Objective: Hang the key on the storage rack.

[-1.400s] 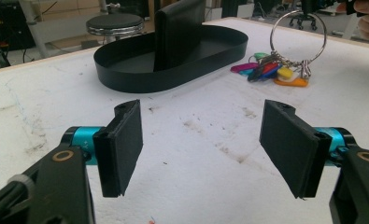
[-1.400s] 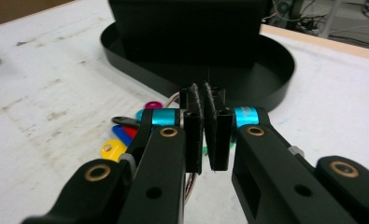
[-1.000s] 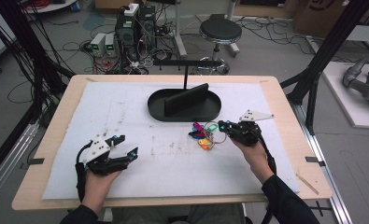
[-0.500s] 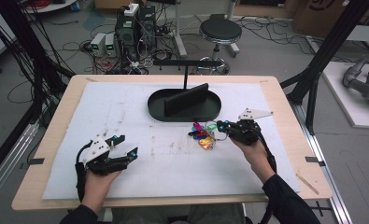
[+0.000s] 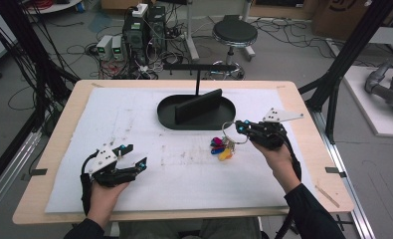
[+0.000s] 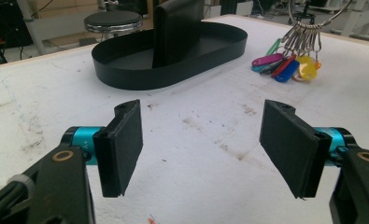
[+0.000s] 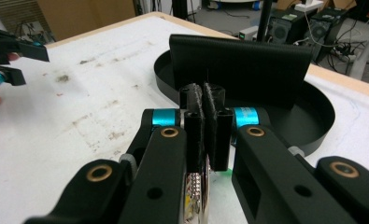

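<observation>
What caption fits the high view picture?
Right gripper pinches a key ring of colourful tags beside the black tray; left gripper waits open.

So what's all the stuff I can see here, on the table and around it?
key ring: one, metal, pinched in the right tool, raised over the sheet
key tags: a bunch, pink, blue, red, yellow, green, hanging from the ring down to the sheet
tray: one, black, oval, far middle of the table, an upright black block in it
sheet: one, white, stained, covering the table
table: one, light wood
stool: one, black seat, on the floor beyond the table
electronics boxes: several, dark and pale, floor beyond, among cables
left tool: one, black, jaws apart, near left
right tool: one, black, shut on the ring, right of the tray
</observation>
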Available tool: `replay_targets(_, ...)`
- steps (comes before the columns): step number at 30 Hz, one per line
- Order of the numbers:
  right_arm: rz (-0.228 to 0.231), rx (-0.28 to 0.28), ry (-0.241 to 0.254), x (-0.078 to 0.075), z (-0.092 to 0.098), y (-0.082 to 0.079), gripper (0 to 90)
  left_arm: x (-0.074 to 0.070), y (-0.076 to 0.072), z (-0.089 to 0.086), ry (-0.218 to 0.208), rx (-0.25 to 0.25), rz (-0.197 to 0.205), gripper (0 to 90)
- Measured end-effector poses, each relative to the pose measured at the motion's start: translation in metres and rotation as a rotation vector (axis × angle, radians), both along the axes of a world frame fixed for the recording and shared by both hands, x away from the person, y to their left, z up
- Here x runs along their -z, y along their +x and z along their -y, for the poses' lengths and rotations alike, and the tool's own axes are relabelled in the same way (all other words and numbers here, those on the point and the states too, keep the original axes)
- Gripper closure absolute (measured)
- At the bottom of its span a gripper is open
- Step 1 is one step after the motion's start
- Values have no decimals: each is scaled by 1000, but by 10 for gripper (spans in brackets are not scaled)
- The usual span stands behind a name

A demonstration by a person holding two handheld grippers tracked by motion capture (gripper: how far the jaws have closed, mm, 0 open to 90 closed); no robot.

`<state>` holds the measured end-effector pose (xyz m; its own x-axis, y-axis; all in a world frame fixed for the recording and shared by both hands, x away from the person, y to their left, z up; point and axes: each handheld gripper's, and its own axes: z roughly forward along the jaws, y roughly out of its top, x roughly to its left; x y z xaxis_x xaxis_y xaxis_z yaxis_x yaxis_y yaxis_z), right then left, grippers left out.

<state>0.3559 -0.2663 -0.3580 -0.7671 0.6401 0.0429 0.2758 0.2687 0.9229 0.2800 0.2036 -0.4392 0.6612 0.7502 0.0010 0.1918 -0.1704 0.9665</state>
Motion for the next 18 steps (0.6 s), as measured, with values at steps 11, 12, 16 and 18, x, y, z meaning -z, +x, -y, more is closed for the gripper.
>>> replay_targets(11,31,-43,16,-17,2,-5,877,0,0,2,-1,4,-1,301)
replay_targets(12,37,-47,17,-18,2,-5,877,0,1,2,0,7,1,302)
replay_targets(16,40,-70,19,-22,0,-7,877,-2,1,4,-13,23,-1,302)
replay_targets(18,42,-75,19,-23,0,-7,877,-5,2,7,-29,41,1,302)
